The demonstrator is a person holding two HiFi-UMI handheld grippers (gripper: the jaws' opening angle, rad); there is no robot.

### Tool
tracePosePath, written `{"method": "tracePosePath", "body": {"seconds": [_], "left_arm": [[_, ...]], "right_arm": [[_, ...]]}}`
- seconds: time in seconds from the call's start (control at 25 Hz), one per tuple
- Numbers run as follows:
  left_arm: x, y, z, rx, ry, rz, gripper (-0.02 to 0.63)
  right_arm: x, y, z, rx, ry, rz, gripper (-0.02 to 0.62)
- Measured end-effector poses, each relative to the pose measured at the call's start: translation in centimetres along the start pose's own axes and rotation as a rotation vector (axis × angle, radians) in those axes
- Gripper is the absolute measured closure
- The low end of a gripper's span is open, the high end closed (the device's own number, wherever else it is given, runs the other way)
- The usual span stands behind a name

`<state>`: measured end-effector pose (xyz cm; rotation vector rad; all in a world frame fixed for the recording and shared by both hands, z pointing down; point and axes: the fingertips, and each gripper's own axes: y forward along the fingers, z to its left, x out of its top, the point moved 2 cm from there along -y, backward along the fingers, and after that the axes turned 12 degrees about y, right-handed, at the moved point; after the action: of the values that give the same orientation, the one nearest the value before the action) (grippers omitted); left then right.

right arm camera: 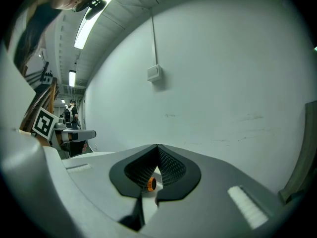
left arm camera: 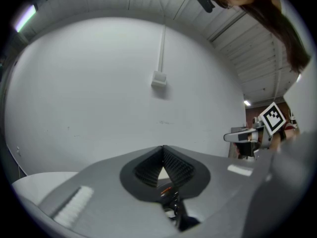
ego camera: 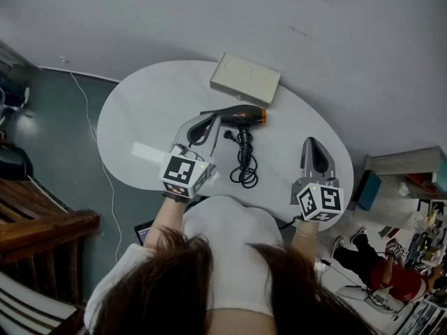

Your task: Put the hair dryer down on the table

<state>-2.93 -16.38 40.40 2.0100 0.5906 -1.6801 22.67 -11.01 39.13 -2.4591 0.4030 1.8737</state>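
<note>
On my left, tool: my left tool (ego camera: 208,122) has its jaws closed tip to tip and holds nothing; its tips lie just beside the rear end of the hair dryer, and I cannot tell whether they touch it.
Right tool: my right tool (ego camera: 312,142) is closed too, with nothing gripped, and it hovers over the right part of the table, well apart from the dryer.
Hair dryer: the hair dryer (ego camera: 241,116) lies on its side near the middle of the table (ego camera: 136,114), its orange-ringed nozzle pointing right; through the gap under each tool's closed tips I see a bit of it.
Cord: the black cord (ego camera: 244,165) runs from the dryer toward me and ends in a loose coil between my two tools.
Edges: my right tool sits near the table's right rim; the near edge runs just under both my wrists.
Open room: bare tabletop spreads left of my left tool and between the coil and my right tool.
Other things: a flat beige box (ego camera: 246,79) rests at the far edge, just beyond the dryer, near the grey wall (ego camera: 209,12).
</note>
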Motion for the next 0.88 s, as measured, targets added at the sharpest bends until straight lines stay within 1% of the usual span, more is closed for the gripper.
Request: {"method": "tracePosePath", "body": {"seconds": [0.88], "left_arm": [[-0.18,-0.07,0.47,0.014,-0.003,0.008,0.549]], "right_arm": [[-0.26,0.58,0.12,0.006,0.021,0.017,0.594]]}}
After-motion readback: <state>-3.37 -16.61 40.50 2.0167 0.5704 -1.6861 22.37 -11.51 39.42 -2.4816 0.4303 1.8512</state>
